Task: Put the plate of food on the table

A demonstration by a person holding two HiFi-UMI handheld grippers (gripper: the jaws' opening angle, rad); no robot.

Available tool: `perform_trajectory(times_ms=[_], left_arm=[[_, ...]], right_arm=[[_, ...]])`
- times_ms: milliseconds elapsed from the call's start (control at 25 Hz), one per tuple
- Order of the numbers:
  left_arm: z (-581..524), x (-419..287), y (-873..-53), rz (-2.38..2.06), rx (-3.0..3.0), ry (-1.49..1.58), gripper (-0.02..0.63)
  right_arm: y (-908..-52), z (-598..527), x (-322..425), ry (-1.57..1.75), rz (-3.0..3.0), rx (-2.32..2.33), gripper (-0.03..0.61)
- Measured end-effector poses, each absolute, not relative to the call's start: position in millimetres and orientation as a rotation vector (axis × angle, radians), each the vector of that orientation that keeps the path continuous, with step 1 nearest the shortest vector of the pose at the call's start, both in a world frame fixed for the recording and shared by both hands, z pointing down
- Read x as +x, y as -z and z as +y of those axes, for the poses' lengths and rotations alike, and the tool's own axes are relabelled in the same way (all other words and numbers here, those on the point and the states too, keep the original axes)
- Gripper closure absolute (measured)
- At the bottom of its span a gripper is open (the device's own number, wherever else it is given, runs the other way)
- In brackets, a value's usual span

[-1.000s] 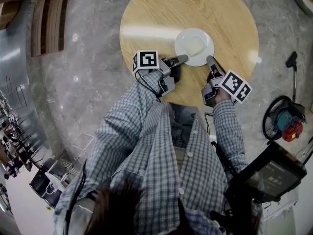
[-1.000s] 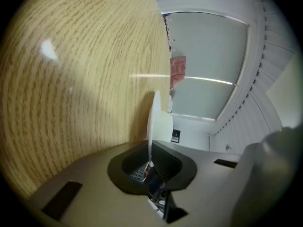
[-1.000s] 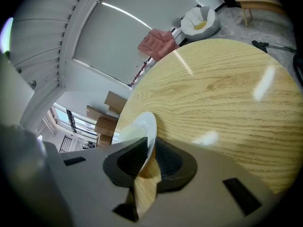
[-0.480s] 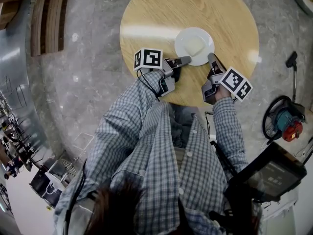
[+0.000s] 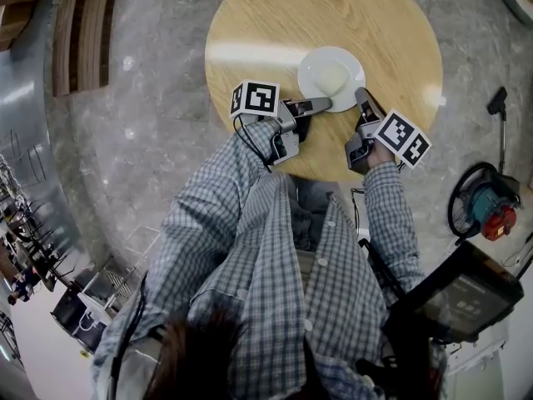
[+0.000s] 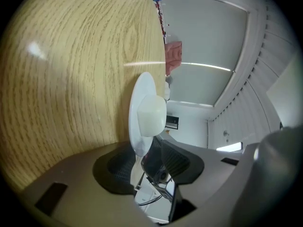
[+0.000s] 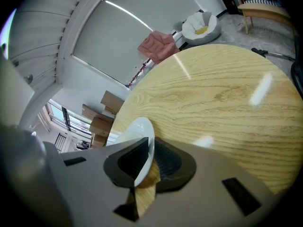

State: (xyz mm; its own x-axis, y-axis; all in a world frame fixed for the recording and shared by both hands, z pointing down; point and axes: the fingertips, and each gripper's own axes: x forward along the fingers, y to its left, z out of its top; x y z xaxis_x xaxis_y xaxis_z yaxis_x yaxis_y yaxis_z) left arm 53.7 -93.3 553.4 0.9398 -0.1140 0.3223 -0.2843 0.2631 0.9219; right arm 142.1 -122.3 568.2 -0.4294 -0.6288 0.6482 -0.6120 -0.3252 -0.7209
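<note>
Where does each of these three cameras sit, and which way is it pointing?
Head view: on the person's head, looking steeply down at the wooden table, plate, left gripper and right gripper; the checked shirt shows.
Left gripper view: on the left gripper, facing along its jaws, which have just been opening, the plate rim between them.
Right gripper view: on the right gripper, facing along its jaws, which have just been closing on the plate rim.
Shared: all three show the plate and the wooden table.

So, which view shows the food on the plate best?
The left gripper view: the pale food sits close and clear on the white plate. The head view shows it small from above; the right gripper view shows only the plate's rim.
</note>
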Motion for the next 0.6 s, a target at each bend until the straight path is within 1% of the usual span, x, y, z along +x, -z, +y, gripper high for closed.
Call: perform_trajectory(times_ms=[600], left_arm=[[-81.4, 62.3, -551.6, -0.247, 1.206, -0.080, 0.462]], right_arm=[[-565.9, -133.4, 140.7, 1.831, 2.021, -1.741, 0.532]])
